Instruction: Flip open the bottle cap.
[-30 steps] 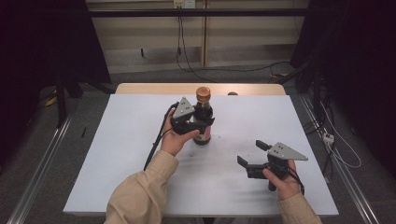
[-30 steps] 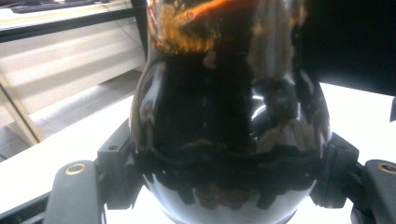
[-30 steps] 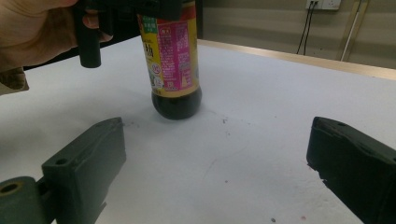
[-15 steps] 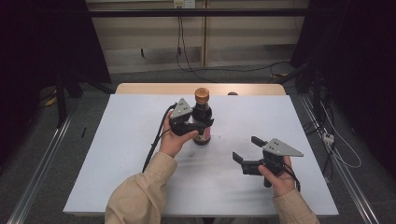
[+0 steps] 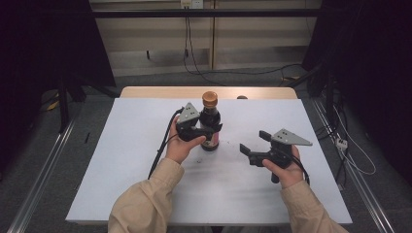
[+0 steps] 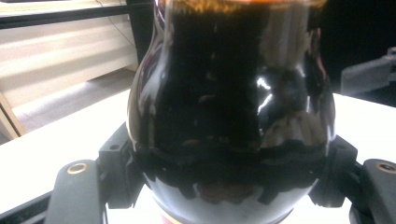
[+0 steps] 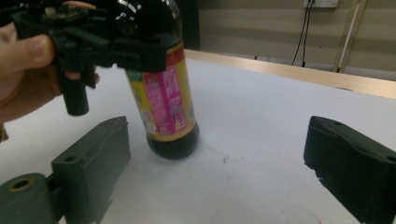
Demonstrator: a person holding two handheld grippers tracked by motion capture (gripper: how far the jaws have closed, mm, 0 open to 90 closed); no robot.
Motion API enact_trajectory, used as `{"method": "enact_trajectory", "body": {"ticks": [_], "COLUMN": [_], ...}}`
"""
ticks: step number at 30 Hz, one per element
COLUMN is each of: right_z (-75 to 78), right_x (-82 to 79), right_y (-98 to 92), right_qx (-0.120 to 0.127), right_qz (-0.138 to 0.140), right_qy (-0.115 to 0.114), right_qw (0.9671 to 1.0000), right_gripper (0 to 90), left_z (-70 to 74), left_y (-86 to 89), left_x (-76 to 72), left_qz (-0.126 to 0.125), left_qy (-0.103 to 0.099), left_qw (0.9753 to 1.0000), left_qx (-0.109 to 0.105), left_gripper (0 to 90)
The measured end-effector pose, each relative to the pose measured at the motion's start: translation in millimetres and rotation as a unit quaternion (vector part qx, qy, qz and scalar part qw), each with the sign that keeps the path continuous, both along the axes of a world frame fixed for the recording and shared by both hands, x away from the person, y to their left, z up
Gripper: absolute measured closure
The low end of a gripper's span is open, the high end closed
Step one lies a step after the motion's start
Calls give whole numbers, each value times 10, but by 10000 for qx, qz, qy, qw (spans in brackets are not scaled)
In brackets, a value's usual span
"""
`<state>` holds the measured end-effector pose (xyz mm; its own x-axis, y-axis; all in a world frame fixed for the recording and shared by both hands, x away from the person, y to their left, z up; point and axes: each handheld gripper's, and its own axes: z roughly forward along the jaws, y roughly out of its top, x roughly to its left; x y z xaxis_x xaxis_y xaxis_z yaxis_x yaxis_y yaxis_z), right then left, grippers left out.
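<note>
High view: a dark sauce bottle point(image 5: 210, 124) stands upright on the white table point(image 5: 121, 145), near the middle of its far edge, orange cap point(image 5: 210, 98) pointing straight up, long axis vertical. The left gripper point(image 5: 206, 130) is clamped around the bottle's shoulder, its hand point(image 5: 180, 145) just on the near-left side. The right gripper point(image 5: 254, 142) waits apart toward the right edge, jaws spread wide and aimed left at the bottle; the bottle lies to its left and slightly farther away.

Left gripper view: the bottle's glossy bulge point(image 6: 233, 102) sits pressed between the two black jaws, one on either flank, with the table's surface point(image 6: 51, 140) below and behind.

Right gripper view: the labelled lower body point(image 7: 166, 100) and round base of the bottle rest on the table, left of centre and ahead of the open jaws, which hold nothing. The left gripper point(image 7: 135, 49) grips above the label. Judging from this, the right gripper is nearer the free lower body, and any approach would run level across the vertical axis.
</note>
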<state>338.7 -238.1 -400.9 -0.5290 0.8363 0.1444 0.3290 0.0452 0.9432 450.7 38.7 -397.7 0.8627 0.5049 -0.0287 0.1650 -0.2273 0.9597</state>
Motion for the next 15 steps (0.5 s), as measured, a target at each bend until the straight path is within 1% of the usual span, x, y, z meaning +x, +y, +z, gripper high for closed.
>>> {"method": "enact_trajectory", "body": {"ticks": [1, 2, 6, 7, 10, 12, 15], "right_z": [0, 40, 87, 126, 155, 185, 233], "right_x": [0, 45, 82, 108, 133, 168, 220], "right_y": [0, 18, 50, 83, 113, 143, 174], "right_qx": [0, 24, 25, 39, 11, 6, -30], "right_qz": [0, -30, -47, -39, -45, -47, -36], "right_qy": [0, 3, -10, -25, -49, -39, -50], "right_qw": [10000, 10000, 10000, 10000, 10000, 10000, 10000], "right_gripper": [70, 70, 72, 77, 81, 100, 163], "left_z": [-1, -4, -5, -4, -4, -4, -7], "left_y": [-3, -4, -9, -9, -7, -9, -10], "left_x": [-2, -1, -8, -10, -14, -14, -15], "left_qz": [7, 14, 40, 37, 45, 49, 52], "left_qy": [-1, -2, 5, 14, 25, 27, 24], "left_qw": [10000, 10000, 10000, 10000, 10000, 10000, 10000], "left_qx": [2, -11, -25, -27, -28, -26, -30], "left_gripper": [270, 270, 270, 271, 271, 271, 271]}}
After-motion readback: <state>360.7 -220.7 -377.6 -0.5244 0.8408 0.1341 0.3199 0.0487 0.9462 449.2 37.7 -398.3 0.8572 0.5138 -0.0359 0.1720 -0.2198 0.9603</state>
